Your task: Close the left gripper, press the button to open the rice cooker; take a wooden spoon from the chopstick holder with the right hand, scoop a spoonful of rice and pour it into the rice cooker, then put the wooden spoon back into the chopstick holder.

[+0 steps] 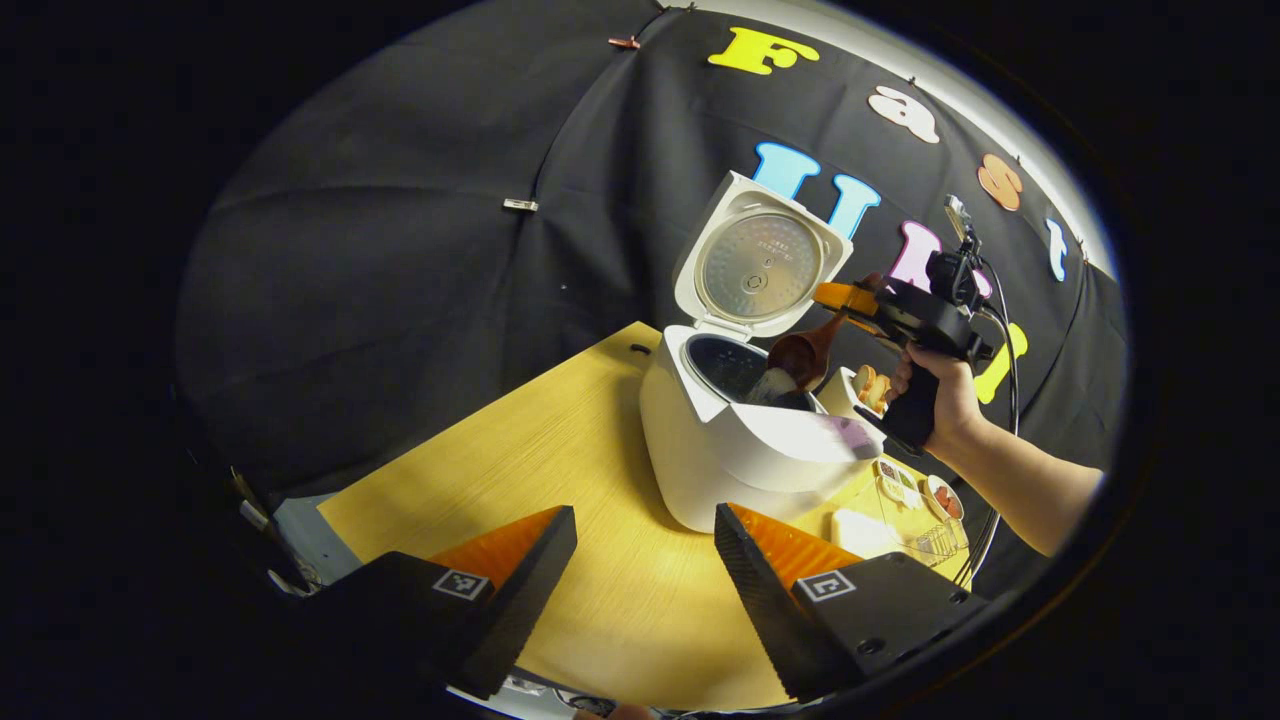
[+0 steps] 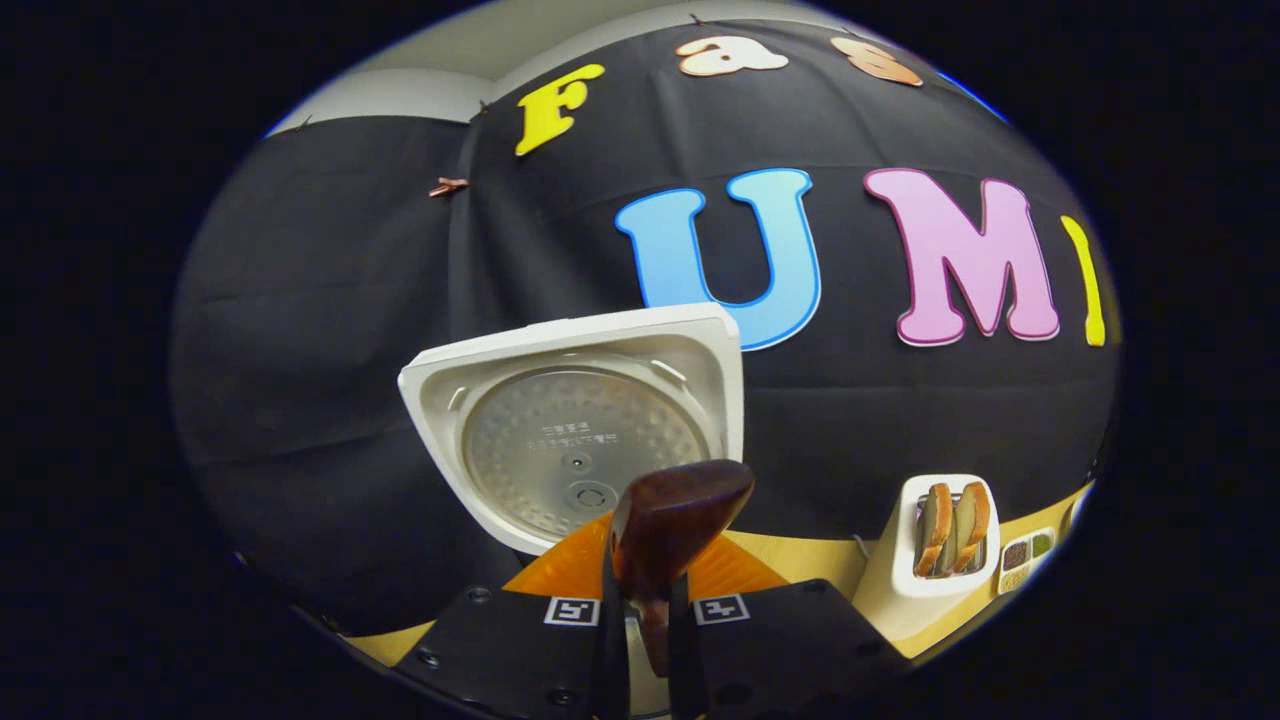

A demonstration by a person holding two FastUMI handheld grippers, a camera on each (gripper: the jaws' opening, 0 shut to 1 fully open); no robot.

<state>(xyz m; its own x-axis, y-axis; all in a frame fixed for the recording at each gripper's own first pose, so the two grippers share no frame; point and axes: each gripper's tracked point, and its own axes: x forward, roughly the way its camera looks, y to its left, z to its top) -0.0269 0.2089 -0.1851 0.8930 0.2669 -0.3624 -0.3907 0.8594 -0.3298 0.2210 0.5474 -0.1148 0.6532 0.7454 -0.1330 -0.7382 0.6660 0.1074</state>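
Observation:
The white rice cooker [image 1: 740, 450] stands on the wooden table [image 1: 560, 450] with its lid [image 1: 760, 265] swung up. A dark wooden spoon [image 1: 800, 355] tilts over the inner pot [image 1: 725, 365], and white rice slides off its bowl into the pot. A hand holds my right gripper [image 1: 840, 297] above and to the right of the cooker, shut on the spoon's handle. In the right gripper view the spoon [image 2: 675, 515] sticks out from between my right gripper [image 2: 645, 605] fingers, in front of the lid [image 2: 580, 440]. My left gripper [image 1: 645, 520] hangs open over the table in front of the cooker, holding nothing.
A white toaster [image 2: 945, 540] with bread slices stands behind and to the right of the cooker. Small seasoning dishes [image 1: 915, 495] and a clear tray lie at the table's right edge. The booth's black cloth wall runs close behind the cooker.

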